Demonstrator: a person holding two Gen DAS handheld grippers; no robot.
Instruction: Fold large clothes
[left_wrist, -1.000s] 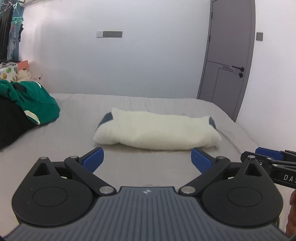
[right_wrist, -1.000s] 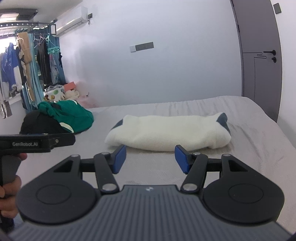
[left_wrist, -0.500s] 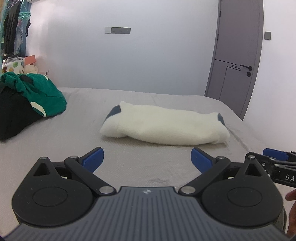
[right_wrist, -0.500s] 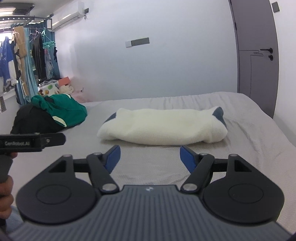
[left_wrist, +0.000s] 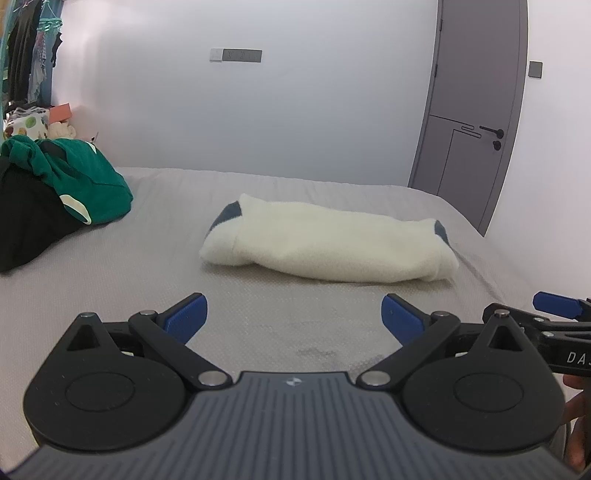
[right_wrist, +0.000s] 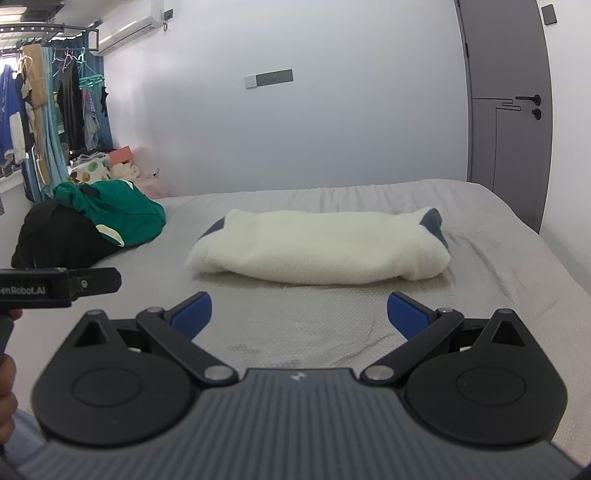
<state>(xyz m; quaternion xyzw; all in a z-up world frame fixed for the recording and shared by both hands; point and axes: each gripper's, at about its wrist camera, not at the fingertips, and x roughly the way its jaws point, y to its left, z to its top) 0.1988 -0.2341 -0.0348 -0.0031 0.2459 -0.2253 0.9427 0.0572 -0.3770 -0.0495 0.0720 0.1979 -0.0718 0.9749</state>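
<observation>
A cream fleece garment with dark blue patches (left_wrist: 328, 243) (right_wrist: 321, 251) lies folded into a long bundle across the middle of the grey bed (left_wrist: 129, 280) (right_wrist: 517, 266). My left gripper (left_wrist: 294, 317) stands open over the bedsheet, short of the bundle, with nothing between its blue pads. My right gripper (right_wrist: 300, 314) hangs beside it, its jaws still opening wide, also empty and short of the bundle. In the left wrist view the right gripper's blue fingertip (left_wrist: 557, 302) shows at the far right edge. The left gripper's black body shows at the left edge of the right wrist view.
A heap of green (left_wrist: 74, 177) (right_wrist: 122, 210) and black clothes (left_wrist: 26, 229) (right_wrist: 62, 236) lies on the bed's left side. Behind it hang clothes on a rack (right_wrist: 44, 118). A grey door (left_wrist: 476, 110) (right_wrist: 506, 99) stands at the right, past the bed's edge.
The right gripper's jaws have spread from about half open to wide open. Both views have tilted up a little. The folded bundle has not moved.
</observation>
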